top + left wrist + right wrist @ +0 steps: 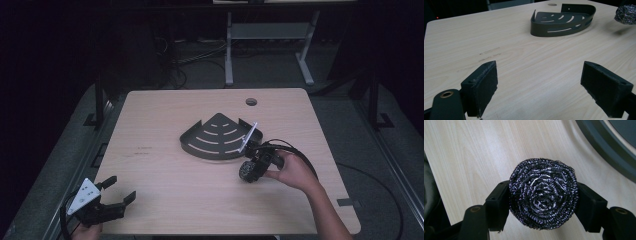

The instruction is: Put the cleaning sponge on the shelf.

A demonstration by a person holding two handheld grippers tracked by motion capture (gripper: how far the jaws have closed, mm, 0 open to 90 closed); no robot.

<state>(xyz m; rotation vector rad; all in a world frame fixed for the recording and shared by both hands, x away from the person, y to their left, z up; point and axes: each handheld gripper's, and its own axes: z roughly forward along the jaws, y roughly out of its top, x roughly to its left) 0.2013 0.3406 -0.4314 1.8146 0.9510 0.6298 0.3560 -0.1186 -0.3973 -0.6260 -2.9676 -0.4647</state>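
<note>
A steel-wool scrubber (543, 193) sits squeezed between the two black jaws of my right gripper (543, 202), just above the wood. From the high view that scrubber (246, 171) hangs at the gripper's (248, 170) tip, just in front of the dark quarter-round slotted shelf basket (216, 136) at the table's middle. The basket's curved rim (609, 152) crosses the upper right corner of the right gripper view. My left gripper (117, 192) rests at the front left corner, jaws wide apart with bare table between its pads (484, 87); ahead of it lie the basket (564, 21) and the scrubber (626, 15).
The light wooden table (165, 170) has a round cable hole (251, 102) near its far edge. A cable (305, 162) loops behind the right hand. Dark floor, cables and a desk frame (270, 45) lie beyond the table. A scuff mark (142, 151) shows left of the basket.
</note>
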